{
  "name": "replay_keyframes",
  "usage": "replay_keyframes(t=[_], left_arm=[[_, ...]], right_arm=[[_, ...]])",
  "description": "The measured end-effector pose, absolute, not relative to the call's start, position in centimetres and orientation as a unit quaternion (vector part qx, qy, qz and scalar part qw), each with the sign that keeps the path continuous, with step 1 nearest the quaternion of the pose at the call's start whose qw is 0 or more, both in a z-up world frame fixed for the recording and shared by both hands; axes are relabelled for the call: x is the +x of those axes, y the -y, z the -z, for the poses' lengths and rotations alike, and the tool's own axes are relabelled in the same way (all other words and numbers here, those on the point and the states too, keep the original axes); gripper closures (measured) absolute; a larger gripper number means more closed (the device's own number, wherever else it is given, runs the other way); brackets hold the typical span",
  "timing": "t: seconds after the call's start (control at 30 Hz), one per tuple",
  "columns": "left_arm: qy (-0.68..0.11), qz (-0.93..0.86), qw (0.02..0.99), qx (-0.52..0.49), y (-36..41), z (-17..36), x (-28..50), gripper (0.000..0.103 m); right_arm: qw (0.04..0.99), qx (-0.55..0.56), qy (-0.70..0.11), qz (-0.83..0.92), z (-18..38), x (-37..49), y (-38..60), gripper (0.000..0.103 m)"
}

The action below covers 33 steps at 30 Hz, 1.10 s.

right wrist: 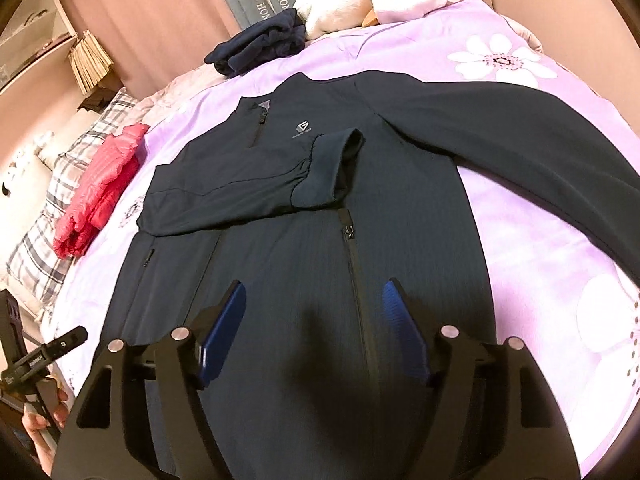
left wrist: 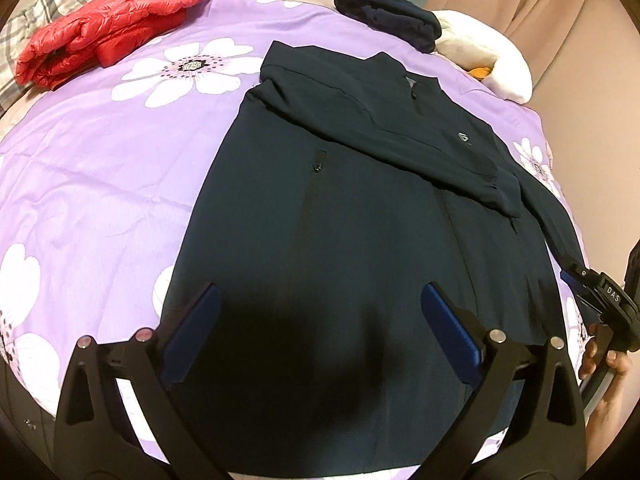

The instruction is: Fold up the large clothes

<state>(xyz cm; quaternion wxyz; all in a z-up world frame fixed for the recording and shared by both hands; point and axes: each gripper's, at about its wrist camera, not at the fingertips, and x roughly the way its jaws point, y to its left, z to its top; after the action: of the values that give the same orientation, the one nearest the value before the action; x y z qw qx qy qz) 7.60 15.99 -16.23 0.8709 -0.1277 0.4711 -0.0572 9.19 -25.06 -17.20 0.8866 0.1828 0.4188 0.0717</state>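
A dark navy zip jacket (left wrist: 340, 200) lies front up on the purple flowered bedspread (left wrist: 100, 168). One sleeve (right wrist: 248, 188) is folded across its chest, cuff near the logo. The other sleeve (right wrist: 520, 136) stretches out flat to the side. My left gripper (left wrist: 320, 300) is open and empty, hovering over the jacket's lower part. My right gripper (right wrist: 316, 300) is open and empty above the jacket's hem beside the zipper (right wrist: 352, 264). The right gripper also shows at the right edge of the left wrist view (left wrist: 600, 292).
A folded red puffer jacket (left wrist: 108, 28) lies at the far left of the bed by a plaid pillow (right wrist: 52, 216). A folded dark garment (left wrist: 388, 16) and a white plush toy (left wrist: 488, 64) sit at the far edge. Curtains and boxes stand behind.
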Motion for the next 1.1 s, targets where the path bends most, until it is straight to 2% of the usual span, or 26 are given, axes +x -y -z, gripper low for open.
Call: replay_keyframes(t=[0.27,0.47,0.73,0.83,1.1], left_arm=[[-0.469,0.071,0.870,-0.135,-15.2,15.7,6.7,0.002],[-0.472,0.081,0.865,-0.151,-14.7,15.6,6.7,0.002],[-0.472,0.097,0.859,-0.172,-13.8,15.1,6.5,0.002],[-0.473,0.107,0.854,-0.185,-13.6,15.0,6.4,0.002],[-0.477,0.112,0.853,-0.181,-12.6,14.7,6.5,0.002]], right_arm=[[0.886,0.197,-0.414,-0.074,16.7,8.1,25.8,0.023],[0.874,0.249,-0.414,-0.061,17.1,7.7,28.5,0.016],[0.843,0.319,-0.430,-0.047,19.1,7.1,31.9,0.015],[0.835,0.347,-0.426,-0.039,19.5,6.6,33.3,0.008],[0.827,0.391,-0.404,-0.007,19.5,5.3,37.2,0.007]])
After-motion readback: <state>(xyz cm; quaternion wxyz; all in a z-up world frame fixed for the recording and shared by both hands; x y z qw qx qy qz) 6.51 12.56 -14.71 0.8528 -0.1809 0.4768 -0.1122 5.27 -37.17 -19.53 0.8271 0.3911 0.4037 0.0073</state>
